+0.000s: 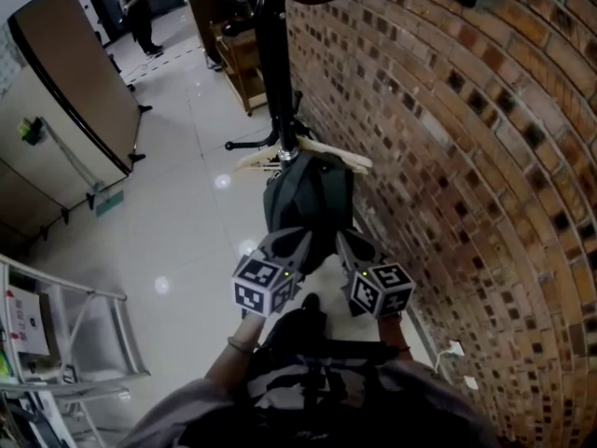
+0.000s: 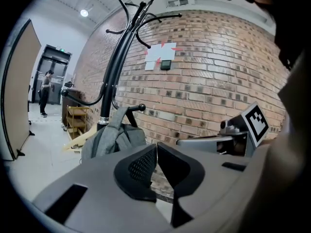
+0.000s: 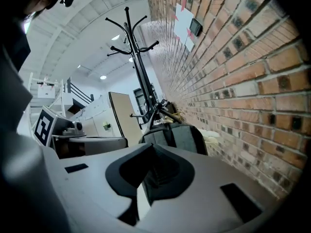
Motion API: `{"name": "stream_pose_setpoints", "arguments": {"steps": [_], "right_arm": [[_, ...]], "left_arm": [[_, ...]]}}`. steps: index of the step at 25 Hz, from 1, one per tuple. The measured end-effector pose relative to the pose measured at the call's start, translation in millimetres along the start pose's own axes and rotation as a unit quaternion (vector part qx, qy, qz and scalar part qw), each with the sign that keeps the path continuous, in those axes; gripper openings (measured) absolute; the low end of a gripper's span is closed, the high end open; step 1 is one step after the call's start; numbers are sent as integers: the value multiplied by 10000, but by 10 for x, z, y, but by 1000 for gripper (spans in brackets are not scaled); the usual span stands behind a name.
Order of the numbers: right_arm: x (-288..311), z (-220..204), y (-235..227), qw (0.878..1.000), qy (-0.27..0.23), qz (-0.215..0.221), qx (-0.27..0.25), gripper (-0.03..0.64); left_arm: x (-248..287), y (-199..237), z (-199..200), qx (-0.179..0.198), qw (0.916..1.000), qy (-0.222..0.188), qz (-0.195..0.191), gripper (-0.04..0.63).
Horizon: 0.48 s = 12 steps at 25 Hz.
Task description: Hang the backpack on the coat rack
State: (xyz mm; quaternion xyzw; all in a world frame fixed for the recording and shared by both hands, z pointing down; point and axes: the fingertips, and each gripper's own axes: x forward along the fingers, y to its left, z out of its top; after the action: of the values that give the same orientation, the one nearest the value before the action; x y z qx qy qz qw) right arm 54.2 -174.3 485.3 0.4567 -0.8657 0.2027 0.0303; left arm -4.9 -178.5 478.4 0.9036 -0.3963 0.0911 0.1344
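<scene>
Closest to view, the left gripper (image 2: pixel 156 148) and right gripper (image 3: pixel 149 152) are held side by side, pointing forward. Both are clenched tight with nothing between their jaws. Just ahead of both sets of tips, and not touching them, a dark grey backpack (image 1: pixel 308 199) appears to stand upright on the floor. It sits at the foot of a black coat rack (image 1: pixel 272 54). A brick wall (image 1: pixel 448 157) runs along the outer side of the right gripper. The rack's curved hooks (image 2: pixel 146 18) rise well above both grippers. A fabric carry loop (image 2: pixel 118 118) stands up from the top of the bag, higher than the jaw tips.

The bag looks like soft cloth, so it will probably sag and swing once lifted. Its weight cannot be told, though it holds its shape as if partly filled. The carry loop seems the best place to pinch, near its root so that it stays open for a hook. The other gripper could steady the bag's body. Both sets of jaws would need to open first.
</scene>
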Motion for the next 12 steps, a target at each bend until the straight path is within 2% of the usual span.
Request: {"name": "stream_pose_setpoints", "arguments": {"steps": [10,12], "right_arm": [[-418,-286,450,9999,-47,100,110,9],[-466,-302,497,9998,-36,80,161,9]], "left_arm": [[-440,-415,-299,-109,9999,39,74,6],[-505,-450,-306,-36,9999,12,161,6]]}}
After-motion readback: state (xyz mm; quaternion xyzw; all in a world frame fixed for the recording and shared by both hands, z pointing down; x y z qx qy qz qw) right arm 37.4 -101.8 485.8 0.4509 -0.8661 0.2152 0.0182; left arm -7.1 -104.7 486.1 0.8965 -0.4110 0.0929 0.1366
